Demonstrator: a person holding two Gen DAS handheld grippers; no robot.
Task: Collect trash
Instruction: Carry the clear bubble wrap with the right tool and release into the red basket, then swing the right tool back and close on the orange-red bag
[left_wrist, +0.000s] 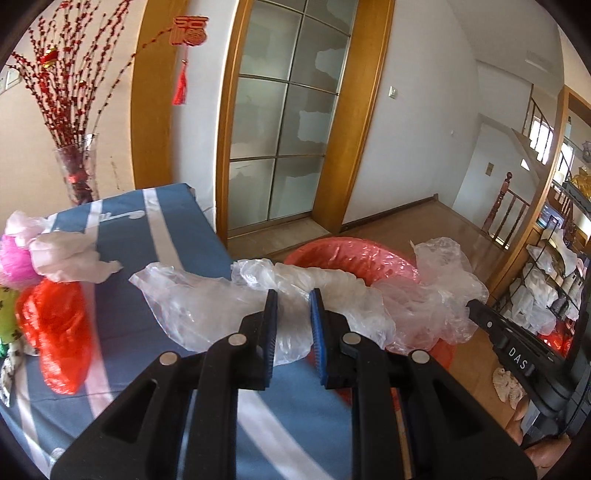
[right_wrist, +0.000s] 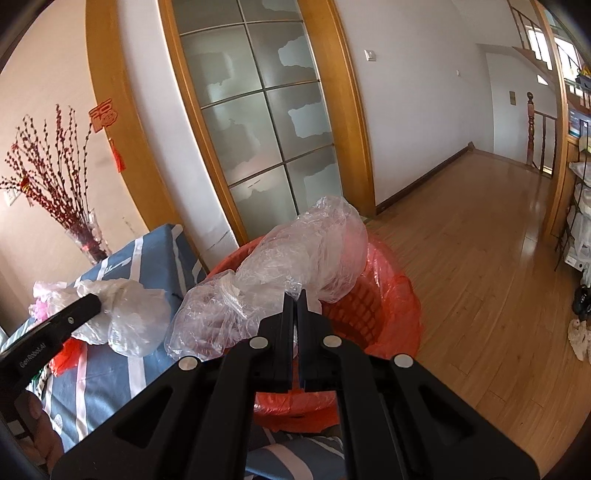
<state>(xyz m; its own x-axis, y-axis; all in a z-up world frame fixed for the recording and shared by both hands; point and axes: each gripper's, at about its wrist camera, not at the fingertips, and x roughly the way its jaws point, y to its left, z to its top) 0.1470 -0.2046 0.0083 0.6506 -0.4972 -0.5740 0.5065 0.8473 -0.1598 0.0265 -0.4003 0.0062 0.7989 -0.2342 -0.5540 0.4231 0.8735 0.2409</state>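
A long clear plastic bag hangs stretched between my two grippers, over the table edge and the bin. My left gripper is shut on the bag's twisted middle, its blue pads pressing the film. In the right wrist view my right gripper is shut on the bag's puffed end above the red bin. The right gripper also shows at the right of the left wrist view, and the left gripper at the left of the right wrist view. The red bin has a red liner.
On the blue striped table lie a crumpled white bag, a red bag and something pink. A vase of red branches stands at the back corner. A wire rack stands right; wooden floor lies beyond the bin.
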